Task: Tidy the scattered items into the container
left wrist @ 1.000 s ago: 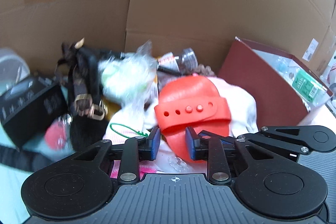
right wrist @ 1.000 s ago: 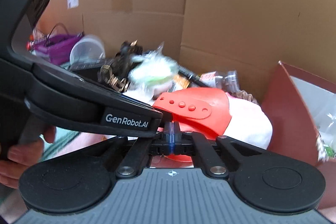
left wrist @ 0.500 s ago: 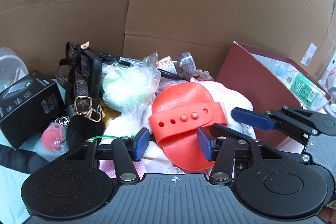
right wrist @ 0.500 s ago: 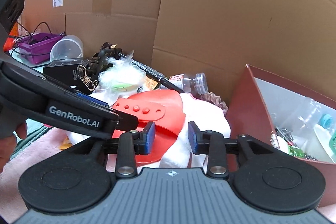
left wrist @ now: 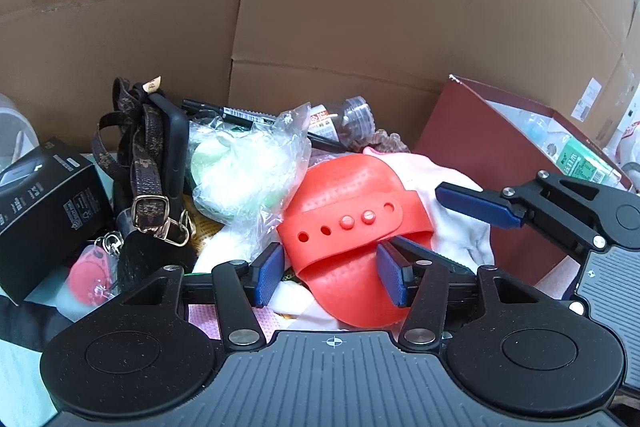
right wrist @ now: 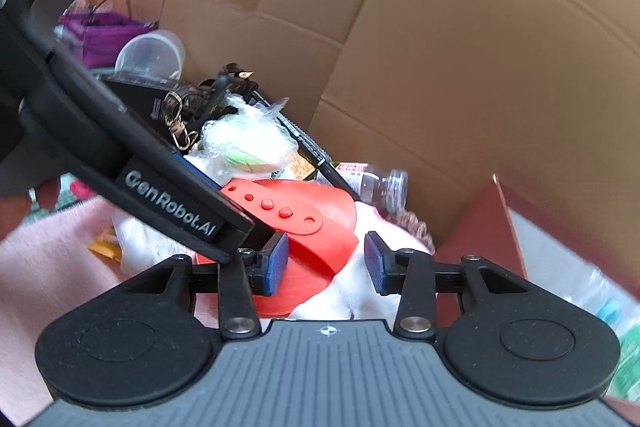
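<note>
An orange rubber brush with a strap point(left wrist: 348, 223) lies on a white cloth point(left wrist: 456, 223) in a pile of items. My left gripper point(left wrist: 332, 279) is open, its blue pads either side of the brush's near end. My right gripper point(right wrist: 326, 267) is open too, just right of the left one, over the brush point(right wrist: 312, 223) and cloth point(right wrist: 360, 291). It shows in the left wrist view point(left wrist: 440, 227). The dark red box point(left wrist: 480, 163) at the right holds several items.
The pile holds a bagged green item point(left wrist: 240, 171), a brown strap with buckle point(left wrist: 148, 171), a black pen point(left wrist: 256, 117), a small bottle point(left wrist: 344, 119), a black box point(left wrist: 44, 195) and a red key fob point(left wrist: 88, 279). Cardboard walls point(left wrist: 360, 7) stand behind.
Both grippers have opened: the left from a narrow gap, the right from fully shut. The right gripper has shifted right of the left and come forward over the brush and cloth.
</note>
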### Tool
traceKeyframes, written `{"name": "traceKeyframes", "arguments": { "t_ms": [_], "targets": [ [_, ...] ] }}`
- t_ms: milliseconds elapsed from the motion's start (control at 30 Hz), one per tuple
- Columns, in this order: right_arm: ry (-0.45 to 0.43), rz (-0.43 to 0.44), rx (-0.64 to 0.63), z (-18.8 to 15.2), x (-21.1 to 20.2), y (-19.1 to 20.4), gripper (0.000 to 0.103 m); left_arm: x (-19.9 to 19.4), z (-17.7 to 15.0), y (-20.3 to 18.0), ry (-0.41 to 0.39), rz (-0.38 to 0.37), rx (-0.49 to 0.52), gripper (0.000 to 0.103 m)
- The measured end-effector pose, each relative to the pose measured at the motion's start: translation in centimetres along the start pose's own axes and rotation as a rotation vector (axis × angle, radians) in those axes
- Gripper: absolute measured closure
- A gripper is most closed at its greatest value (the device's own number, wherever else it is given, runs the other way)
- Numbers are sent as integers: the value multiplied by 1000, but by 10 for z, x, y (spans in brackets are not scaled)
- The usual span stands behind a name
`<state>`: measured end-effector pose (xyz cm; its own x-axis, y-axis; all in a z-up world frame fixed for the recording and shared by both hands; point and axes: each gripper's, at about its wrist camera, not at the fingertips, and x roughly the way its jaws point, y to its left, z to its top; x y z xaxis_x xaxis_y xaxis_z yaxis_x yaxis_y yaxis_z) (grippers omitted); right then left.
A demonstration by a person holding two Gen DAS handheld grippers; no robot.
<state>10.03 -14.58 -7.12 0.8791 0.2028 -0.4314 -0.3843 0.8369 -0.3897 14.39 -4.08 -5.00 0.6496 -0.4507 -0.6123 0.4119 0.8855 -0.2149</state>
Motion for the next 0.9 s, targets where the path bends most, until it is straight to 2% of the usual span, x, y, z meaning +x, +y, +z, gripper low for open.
{"name": "traceKeyframes", "arguments": {
  "t_ms": [233, 367, 433, 467, 500, 533, 567, 667, 733, 800, 900],
  "targets": [
    [6, 52, 17, -2, 6, -8, 61, 3, -2, -2, -2, 13, 52, 37],
    [45, 94, 99, -1, 14, -18, 60, 7, 1, -5, 5, 28, 67, 41],
    [65, 106, 126, -1, 15, -17, 69, 5, 1, -8, 4, 46, 70, 44],
    [74, 115, 139, 1, 14, -16, 72, 3, 1, -10, 3, 51, 70, 49],
    [78, 125, 135, 1, 12, -14, 81, 0, 0, -11, 3, 49, 68, 53],
    [75, 141, 131, 1, 8, -11, 97, -5, -2, -12, 2, 40, 65, 58],
    [80, 172, 136, 1, 5, -8, 100, -8, -4, -14, 0, 46, 69, 56],
    [91, 185, 96, -1, -2, 9, 100, -17, -11, -23, -16, 79, 94, 64],
    [88, 215, 94, -2, -8, 18, 100, -26, -14, -27, -29, 73, 97, 76],
    [77, 242, 90, -3, -14, 24, 100, -34, -19, -32, -41, 69, 100, 79],
    [59, 217, 68, -3, -25, 31, 100, -44, -26, -36, -44, 54, 76, 85]
  ]
}}
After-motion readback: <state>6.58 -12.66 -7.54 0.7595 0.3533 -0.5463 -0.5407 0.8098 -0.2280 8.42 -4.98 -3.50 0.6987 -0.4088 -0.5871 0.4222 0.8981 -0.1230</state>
